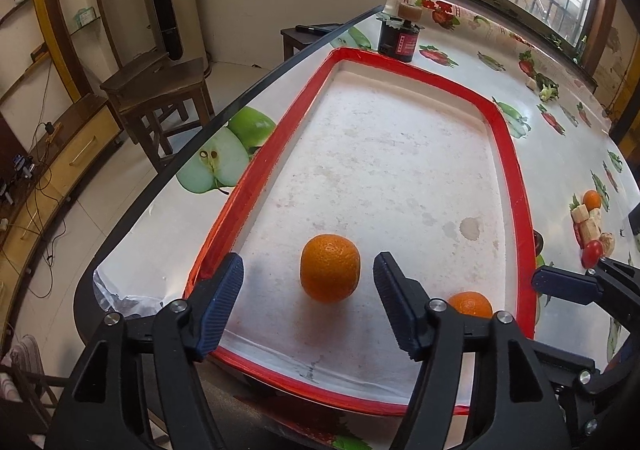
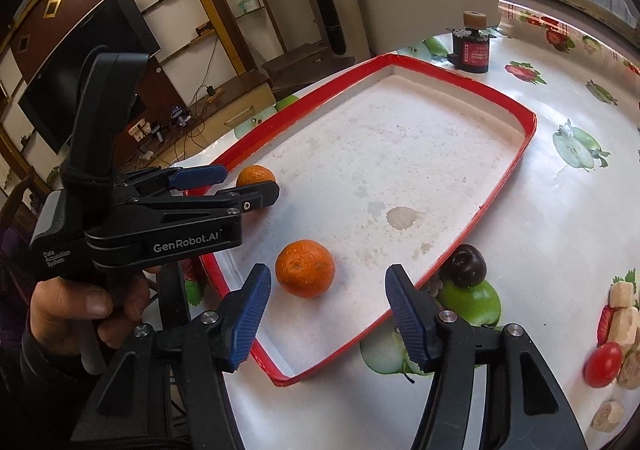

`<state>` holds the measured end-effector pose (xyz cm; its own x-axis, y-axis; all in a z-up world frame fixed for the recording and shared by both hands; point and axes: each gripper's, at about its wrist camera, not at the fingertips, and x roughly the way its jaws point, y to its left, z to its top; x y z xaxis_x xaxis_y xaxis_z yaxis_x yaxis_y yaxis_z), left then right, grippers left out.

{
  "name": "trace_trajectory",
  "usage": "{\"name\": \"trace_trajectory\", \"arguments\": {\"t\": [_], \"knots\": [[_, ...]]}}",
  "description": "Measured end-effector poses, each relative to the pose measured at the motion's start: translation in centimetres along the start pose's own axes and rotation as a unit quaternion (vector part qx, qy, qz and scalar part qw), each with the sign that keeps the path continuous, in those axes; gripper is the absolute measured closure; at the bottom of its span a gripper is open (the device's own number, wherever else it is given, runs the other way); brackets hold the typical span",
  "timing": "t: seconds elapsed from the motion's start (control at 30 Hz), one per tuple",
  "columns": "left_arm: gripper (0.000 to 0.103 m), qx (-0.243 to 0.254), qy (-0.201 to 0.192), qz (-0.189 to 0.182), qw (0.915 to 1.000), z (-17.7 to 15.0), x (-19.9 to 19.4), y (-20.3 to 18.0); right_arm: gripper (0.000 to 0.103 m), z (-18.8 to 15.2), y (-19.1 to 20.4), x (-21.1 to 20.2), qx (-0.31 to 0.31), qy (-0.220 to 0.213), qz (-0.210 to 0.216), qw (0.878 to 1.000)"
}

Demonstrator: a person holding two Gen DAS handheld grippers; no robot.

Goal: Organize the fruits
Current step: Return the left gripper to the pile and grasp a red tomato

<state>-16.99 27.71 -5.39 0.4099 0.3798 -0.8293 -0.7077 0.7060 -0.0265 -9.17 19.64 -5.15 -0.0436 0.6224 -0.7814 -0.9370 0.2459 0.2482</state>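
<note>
A white tray with a red rim (image 1: 516, 170) (image 2: 524, 134) lies on the fruit-print table. Two oranges lie in it. One orange (image 1: 330, 274) (image 2: 256, 176) sits between the open fingers of my left gripper (image 1: 308, 290) (image 2: 244, 182), untouched. The other orange (image 1: 470, 304) (image 2: 305, 268) lies near the tray's front, just ahead of my open right gripper (image 2: 328, 314). A dark plum (image 2: 464, 265) rests on the table just outside the tray's right rim. A red tomato (image 2: 603, 364) (image 1: 592, 253) lies further right.
A dark jar with a red label (image 1: 398, 40) (image 2: 472, 50) stands beyond the tray's far end. Pale food chunks (image 2: 624, 314) (image 1: 586, 220) lie at the table's right. Wooden stools (image 1: 160, 90) stand off the table's left edge.
</note>
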Motion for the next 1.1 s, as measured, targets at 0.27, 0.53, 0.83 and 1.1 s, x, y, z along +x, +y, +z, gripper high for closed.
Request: {"name": "trace_trajectory", "arguments": {"t": [0.27,0.53,0.83,1.1], "knots": [[0.036,0.006,-0.01,0.002,0.9999,0.2,-1.1,-0.7,0.04,-1.5,-1.3,-3.1,0.018,-0.02,-0.014,1.0],[0.036,0.025,-0.025,-0.009,0.9993,0.3,-2.6,-2.7,0.04,-2.9,-3.5,-6.1,0.047,-0.044,-0.031,0.997],[0.036,0.051,-0.078,-0.025,0.9953,-0.4,-5.2,-5.8,0.037,-5.2,-5.4,-9.0,0.076,-0.072,-0.069,0.992],[0.036,0.086,-0.079,-0.052,0.9918,-1.3,-6.1,-9.2,0.034,-8.2,-7.0,-11.9,0.102,-0.097,-0.121,0.983]]}}
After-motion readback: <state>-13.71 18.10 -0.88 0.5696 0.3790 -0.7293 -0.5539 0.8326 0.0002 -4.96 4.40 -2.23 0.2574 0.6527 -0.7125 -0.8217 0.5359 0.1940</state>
